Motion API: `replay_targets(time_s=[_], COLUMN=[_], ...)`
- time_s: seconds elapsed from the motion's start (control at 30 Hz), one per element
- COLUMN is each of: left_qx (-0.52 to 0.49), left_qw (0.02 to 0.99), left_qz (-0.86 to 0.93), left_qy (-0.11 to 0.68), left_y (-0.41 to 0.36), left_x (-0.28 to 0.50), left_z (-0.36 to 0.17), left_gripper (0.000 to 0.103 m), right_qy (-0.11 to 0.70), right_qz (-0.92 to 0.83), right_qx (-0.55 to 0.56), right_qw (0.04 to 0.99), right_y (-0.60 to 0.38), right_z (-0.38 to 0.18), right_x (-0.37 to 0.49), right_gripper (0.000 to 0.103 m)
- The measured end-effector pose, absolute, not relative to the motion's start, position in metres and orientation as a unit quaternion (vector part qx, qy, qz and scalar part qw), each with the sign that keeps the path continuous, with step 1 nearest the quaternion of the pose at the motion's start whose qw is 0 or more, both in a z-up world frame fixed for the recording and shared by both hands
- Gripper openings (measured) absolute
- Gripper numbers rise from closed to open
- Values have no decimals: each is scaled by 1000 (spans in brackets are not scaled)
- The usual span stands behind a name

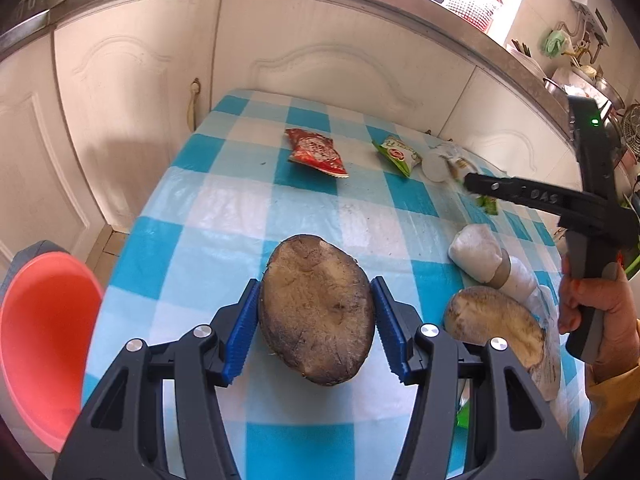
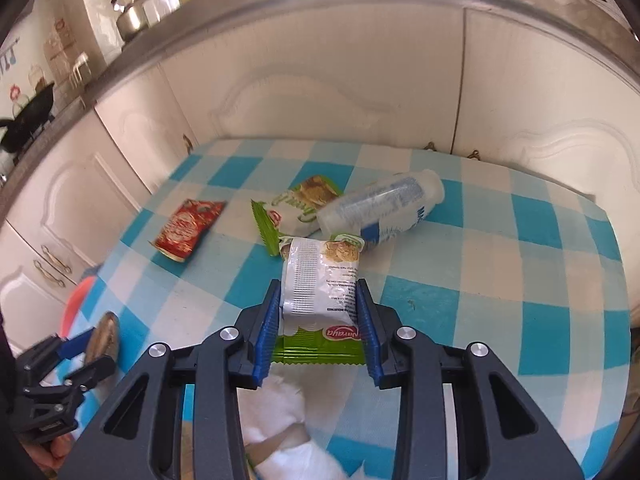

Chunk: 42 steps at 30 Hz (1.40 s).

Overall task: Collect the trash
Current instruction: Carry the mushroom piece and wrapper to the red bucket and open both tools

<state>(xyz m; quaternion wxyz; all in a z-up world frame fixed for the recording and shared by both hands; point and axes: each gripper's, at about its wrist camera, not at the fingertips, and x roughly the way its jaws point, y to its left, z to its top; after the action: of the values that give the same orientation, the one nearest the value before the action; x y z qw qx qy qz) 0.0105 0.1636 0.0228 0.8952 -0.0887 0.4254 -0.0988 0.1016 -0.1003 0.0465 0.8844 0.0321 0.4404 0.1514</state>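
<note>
My left gripper (image 1: 316, 282) is shut on a brown, dirty vegetable half (image 1: 318, 308), its blue pads pressing both sides, over the blue-checked table (image 1: 200, 220). A green and white snack wrapper (image 2: 320, 292) is clamped by my right gripper (image 2: 319, 284) and curls up between the pads. A red wrapper (image 2: 188, 228), a second green wrapper (image 2: 298, 208) and an empty plastic bottle (image 2: 380, 208) lie on the cloth beyond. The left wrist view shows the red wrapper (image 1: 316, 152), the green one (image 1: 398, 154) and the right gripper (image 1: 474, 184) at the right, held by a hand.
An orange-red basin (image 1: 44, 340) stands below the table's left edge. Another vegetable half (image 1: 496, 324) and white paper rolls (image 1: 476, 254) lie at the table's right. White cabinet doors (image 1: 140, 80) under a steel counter close off the far side.
</note>
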Motion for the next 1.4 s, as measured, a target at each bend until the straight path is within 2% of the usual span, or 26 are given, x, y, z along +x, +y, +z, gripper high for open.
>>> replay_targets(time_s=[0.4, 0.73, 0.93, 1.4], left_qx=[-102, -127, -144, -168], left_qw=[903, 912, 912, 899], left_qz=[-73, -31, 19, 130], left_qy=[410, 389, 383, 383], left_y=[203, 260, 312, 416], left_x=[-31, -75, -101, -122], left_z=[35, 44, 40, 17], left_gripper=[57, 57, 57, 57], right_qy=[423, 420, 438, 475], right_qz=[179, 229, 281, 382], right_qx=[140, 159, 143, 23], right_qw=[877, 864, 842, 792], right_y=[-105, -64, -6, 174], right_z=[69, 90, 94, 78], right_x=[46, -5, -19, -20], right_gripper=[38, 38, 38, 38])
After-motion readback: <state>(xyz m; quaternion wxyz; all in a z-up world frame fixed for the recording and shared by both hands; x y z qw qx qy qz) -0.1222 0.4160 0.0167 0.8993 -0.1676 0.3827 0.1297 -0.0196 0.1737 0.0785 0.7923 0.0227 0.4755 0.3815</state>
